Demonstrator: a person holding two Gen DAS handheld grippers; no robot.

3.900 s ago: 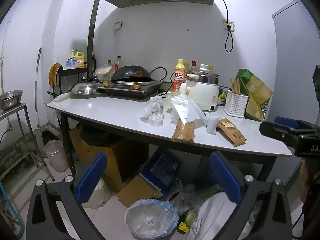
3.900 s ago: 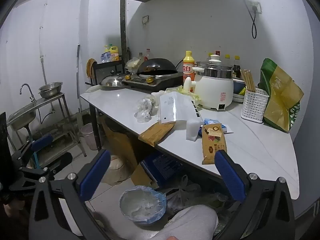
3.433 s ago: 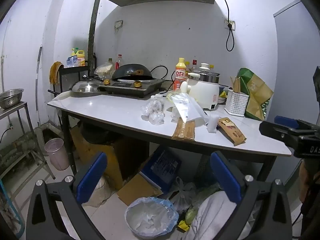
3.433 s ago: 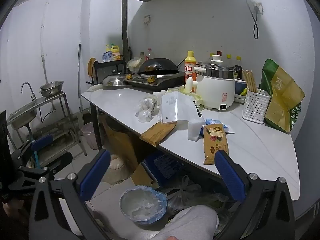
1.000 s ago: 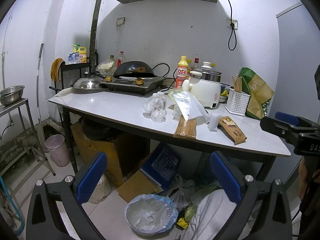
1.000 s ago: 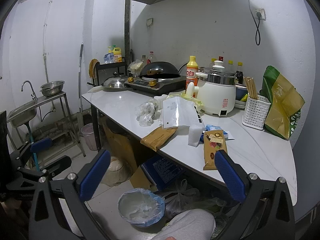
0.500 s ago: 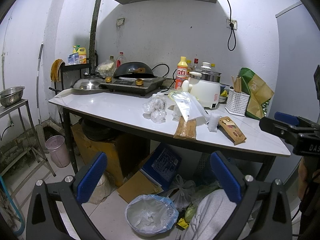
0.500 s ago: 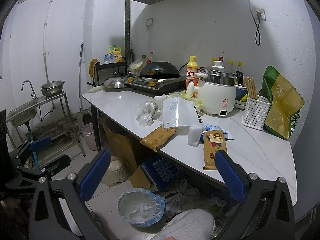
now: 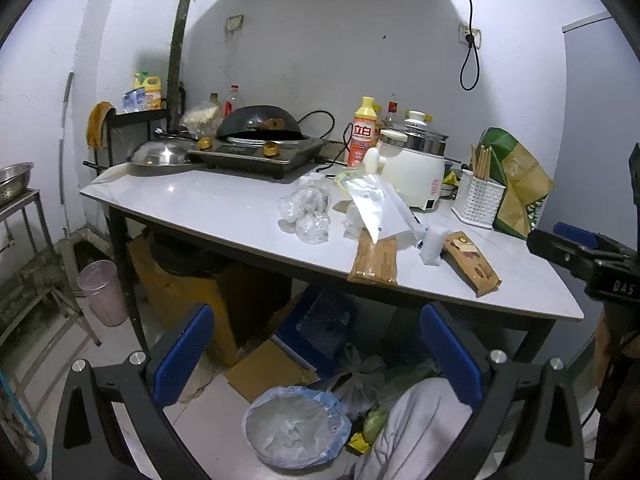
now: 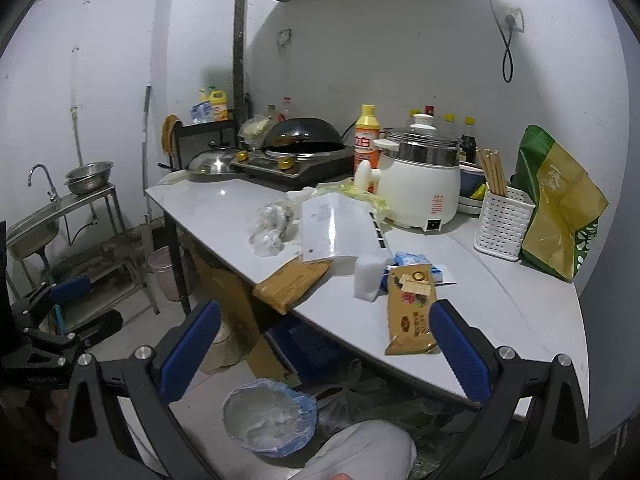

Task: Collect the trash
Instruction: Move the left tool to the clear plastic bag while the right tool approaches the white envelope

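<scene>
On the white table lie crumpled clear plastic, a shiny white bag, a tan wrapper over the front edge, a white foam block and a brown snack packet. The same litter shows in the right wrist view: plastic, white bag, tan wrapper, foam block, snack packet. A bin lined with a blue bag stands on the floor. My left gripper and right gripper are open, empty, short of the table.
A stove with a wok, a yellow bottle, a white rice cooker, a chopstick basket and a green-gold bag stand at the table's back. Boxes sit under it. A metal sink stand is left.
Both grippers have come slightly closer to the table; the right one has moved in more. Nothing on the table has moved.
</scene>
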